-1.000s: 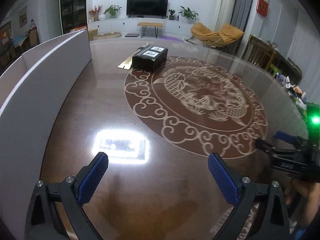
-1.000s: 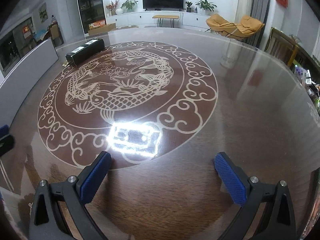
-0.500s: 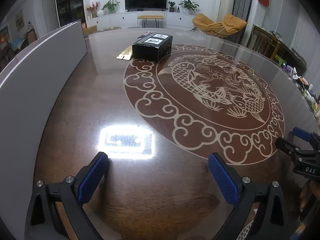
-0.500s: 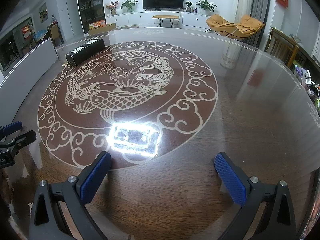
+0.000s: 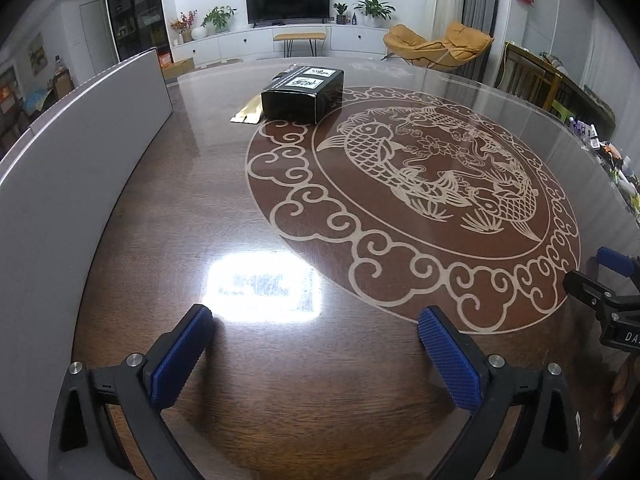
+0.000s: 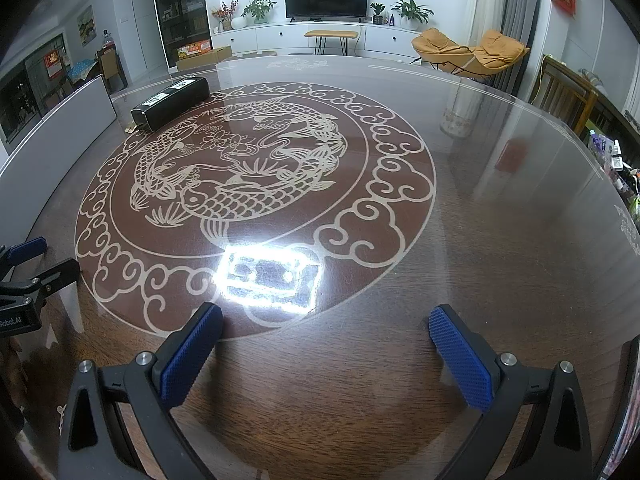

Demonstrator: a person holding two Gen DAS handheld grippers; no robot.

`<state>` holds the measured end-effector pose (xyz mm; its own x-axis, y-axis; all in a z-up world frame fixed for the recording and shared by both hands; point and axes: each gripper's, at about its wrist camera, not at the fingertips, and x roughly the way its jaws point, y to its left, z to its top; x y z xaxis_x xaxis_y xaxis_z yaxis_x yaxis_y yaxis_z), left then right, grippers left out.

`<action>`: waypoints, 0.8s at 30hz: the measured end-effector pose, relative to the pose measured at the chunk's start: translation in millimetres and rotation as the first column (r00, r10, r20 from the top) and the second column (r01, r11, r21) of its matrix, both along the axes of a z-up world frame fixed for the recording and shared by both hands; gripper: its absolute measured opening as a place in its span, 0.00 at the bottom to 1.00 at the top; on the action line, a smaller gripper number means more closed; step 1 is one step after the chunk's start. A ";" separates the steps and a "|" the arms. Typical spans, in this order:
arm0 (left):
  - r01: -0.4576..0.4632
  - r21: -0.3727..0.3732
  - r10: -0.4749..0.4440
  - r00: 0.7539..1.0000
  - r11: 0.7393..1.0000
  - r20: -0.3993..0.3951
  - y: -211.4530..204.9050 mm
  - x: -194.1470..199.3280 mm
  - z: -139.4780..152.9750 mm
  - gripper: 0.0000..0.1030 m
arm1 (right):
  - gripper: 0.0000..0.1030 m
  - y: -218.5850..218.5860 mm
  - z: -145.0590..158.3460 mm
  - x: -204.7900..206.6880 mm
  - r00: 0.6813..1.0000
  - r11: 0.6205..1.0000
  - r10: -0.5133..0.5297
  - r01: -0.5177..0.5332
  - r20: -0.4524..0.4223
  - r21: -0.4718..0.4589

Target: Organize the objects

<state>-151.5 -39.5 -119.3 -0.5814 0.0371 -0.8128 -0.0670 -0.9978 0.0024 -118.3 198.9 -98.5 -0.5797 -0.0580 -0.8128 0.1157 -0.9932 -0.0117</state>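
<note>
**Operator:** Box [image 5: 303, 94] first: the black one with white labels sits at the far side of the worktop [image 5: 248, 360], just outside the fish pattern, with a flat gold packet [image 5: 247, 113] touching its left end. Over the last second my left view has swung round, so the box now lies almost straight ahead of the left gripper [image 5: 316, 344] instead of off to one side.

**Observer:** And what does that do for the tidying?

**Operator:** I read it as lining up for a reach. Nothing has been picked up yet, and the box and packet are well apart from both grippers.

**Observer:** How wide are they?

**Operator:** Left gripper is spread wide and empty, its blue pads hanging over bare wood near the glare patch. Right gripper [image 6: 326, 340] is equally wide and empty, over the edge of the pattern, and its view has hardly shifted.

**Observer:** Anything in the way?

**Operator:** A grey board [image 5: 80, 152] stands along the left edge. The right gripper also shows at the right border of my left view, beside the left one, not touching.
</note>
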 end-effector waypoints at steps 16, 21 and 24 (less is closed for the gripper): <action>-0.001 -0.002 0.001 1.000 1.000 0.000 0.3 0.0 -0.3 1.00 | 1.00 -0.5 -0.3 -0.1 1.000 1.000 0.000 0.000 0.000 0.000; 0.003 -0.001 -0.003 1.000 1.000 0.002 0.3 -0.1 -0.5 1.00 | 1.00 -0.6 -0.4 -0.2 1.000 1.000 0.000 0.000 0.001 0.001; 0.011 -0.003 -0.011 1.000 1.000 0.012 0.5 -1.5 -0.9 1.00 | 1.00 -0.5 -0.3 -0.2 1.000 1.000 0.000 0.000 0.001 0.000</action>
